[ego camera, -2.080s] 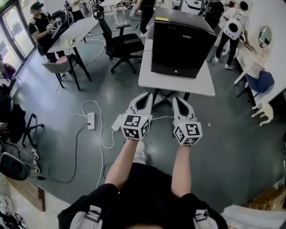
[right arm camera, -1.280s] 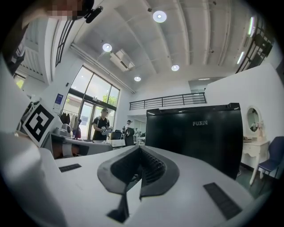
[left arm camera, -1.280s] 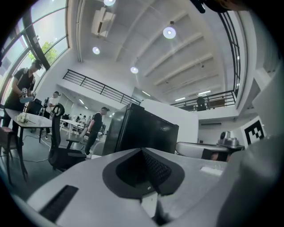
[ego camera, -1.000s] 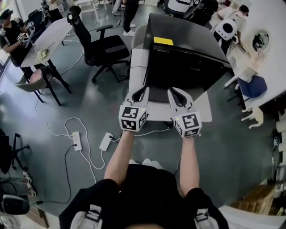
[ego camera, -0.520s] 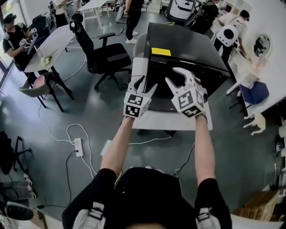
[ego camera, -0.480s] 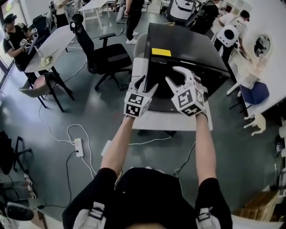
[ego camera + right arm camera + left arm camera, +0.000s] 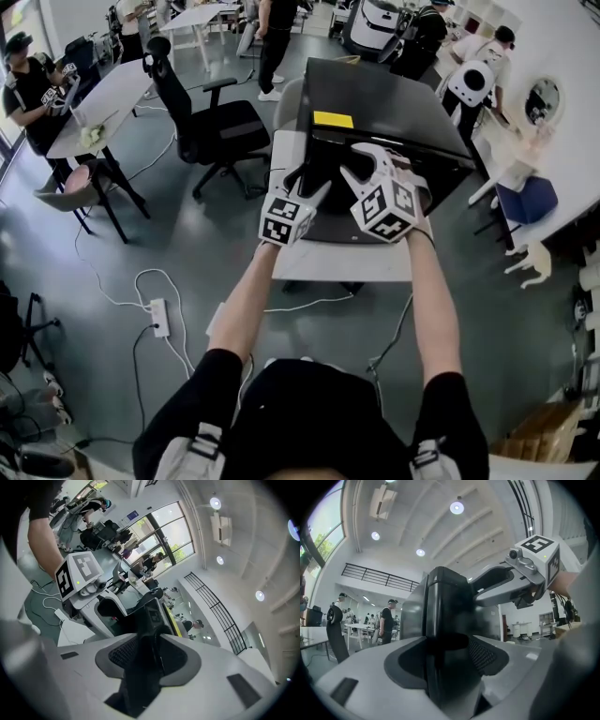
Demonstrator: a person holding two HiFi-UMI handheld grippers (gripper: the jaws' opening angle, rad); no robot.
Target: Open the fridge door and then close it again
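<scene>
Far left: seated person (image 7: 28, 80) at a grey table (image 7: 98, 94), with a black office chair (image 7: 216, 117) just right of it. White power strip (image 7: 157, 317) and trailing cable on the grey floor (image 7: 112, 244) below.

Left gripper (image 7: 305, 183): held out on a bare forearm at the front-left corner of the black mini fridge (image 7: 384, 103). Marker cube faces the head camera. Jaws wide apart and just been opening. Sits astride the fridge's vertical front-left edge, which runs up between the two jaws in the left gripper view. Ribbed pad on one side shows clear of the edge, so no clamp.

Fridge: stands on a white worktop (image 7: 291, 258), centre of the head view. Door looks flush and shut. Yellow label (image 7: 333, 119) on the top panel near the front.

Right gripper (image 7: 352, 159): rolled over to one side and tipped slightly down at the fridge's upper front edge, just right of the left gripper. Jaws apart, having just been closing a little. Dark fridge edge lies in the gap between them in the right gripper view.

Far right: two people (image 7: 469, 70) by a white wall, and a blue chair (image 7: 525, 202).
</scene>
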